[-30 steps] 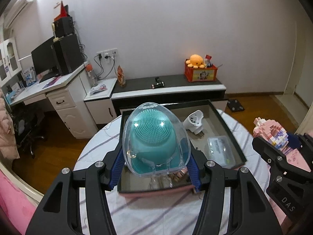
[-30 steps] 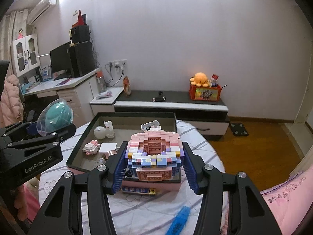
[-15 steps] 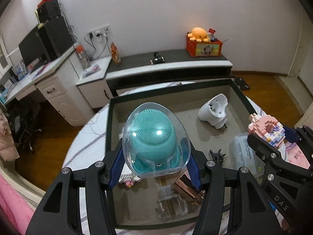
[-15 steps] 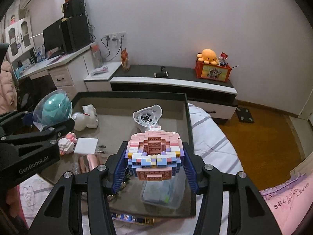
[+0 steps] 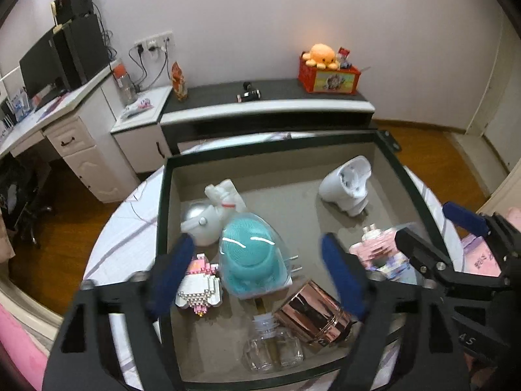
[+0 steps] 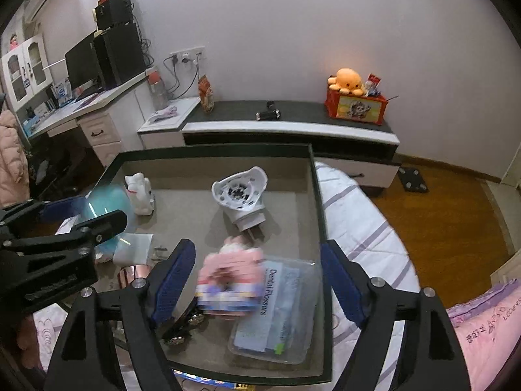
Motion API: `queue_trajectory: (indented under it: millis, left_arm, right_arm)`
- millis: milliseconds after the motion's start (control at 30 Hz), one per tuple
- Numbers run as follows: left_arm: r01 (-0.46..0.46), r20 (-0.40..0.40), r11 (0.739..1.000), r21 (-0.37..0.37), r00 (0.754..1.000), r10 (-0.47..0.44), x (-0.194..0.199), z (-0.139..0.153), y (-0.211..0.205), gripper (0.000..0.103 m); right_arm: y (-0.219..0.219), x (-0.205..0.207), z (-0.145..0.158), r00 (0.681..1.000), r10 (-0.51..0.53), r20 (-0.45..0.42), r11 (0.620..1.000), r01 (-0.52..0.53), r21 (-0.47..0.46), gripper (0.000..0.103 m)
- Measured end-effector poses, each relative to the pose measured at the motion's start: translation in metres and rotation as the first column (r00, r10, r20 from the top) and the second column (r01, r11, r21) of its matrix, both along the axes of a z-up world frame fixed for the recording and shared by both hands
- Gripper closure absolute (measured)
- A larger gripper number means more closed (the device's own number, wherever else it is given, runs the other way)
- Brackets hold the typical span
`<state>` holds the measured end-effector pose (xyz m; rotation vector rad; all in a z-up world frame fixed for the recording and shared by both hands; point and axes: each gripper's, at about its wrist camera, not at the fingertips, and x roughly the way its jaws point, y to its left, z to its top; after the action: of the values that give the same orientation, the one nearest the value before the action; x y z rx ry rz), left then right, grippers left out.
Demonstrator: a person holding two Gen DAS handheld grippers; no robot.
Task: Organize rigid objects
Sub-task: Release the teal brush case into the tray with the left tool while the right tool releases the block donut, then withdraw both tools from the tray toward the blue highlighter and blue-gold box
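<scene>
Release observed on both sides — a second ago each gripper was clamped on its load above the tray [image 5: 410,176]; now both sets of jaws are opening with nothing pressed between them. Left gripper [image 5: 257,277]: the teal brush in its clear case [image 5: 252,257] lies in the tray between the spread fingers. Right gripper [image 6: 257,277]: the pink brick model [image 6: 231,277], blurred, sits below and between its fingers, against the floss box [image 6: 276,306]. Both items count as placed.

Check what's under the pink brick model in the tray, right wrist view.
The pink brick model, motion-blurred, overlaps a clear box labelled Dental Flossers on the tray floor. Whether it touches the box is unclear. The box's left part is covered. A black hair clip shows at its lower left.
</scene>
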<state>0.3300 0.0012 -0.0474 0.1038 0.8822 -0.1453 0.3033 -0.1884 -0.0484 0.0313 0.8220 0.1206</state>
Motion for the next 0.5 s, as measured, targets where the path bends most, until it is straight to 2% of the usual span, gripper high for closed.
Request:
queue_trajectory:
  millis: [100,233,500]
  left_arm:
    - [-0.02,0.029,0.999,0.044,0.999,0.018,-0.0041,0.003,-0.0013,0.016]
    - [-0.024,0.016,0.999,0.033,1.0,0.024,-0.0034,0.002,0.0011,0.016]
    - [-0.007,0.021,0.998,0.057,1.0,0.006,-0.008,0.0023,-0.0042,0.016]
  right_arm:
    - [-0.0006,0.0002,0.0002,1.0,-0.001,-0.004,1.0,0.001,0.001,0.022]
    - [0.0013,-0.0007,-0.0003,1.0,0.005,-0.011,1.0,-0.005,-0.001,0.022]
    - [0.0027,-0.0051,0.0031,1.0,0.011,-0.002,1.0,-0.011,-0.002,0.022]
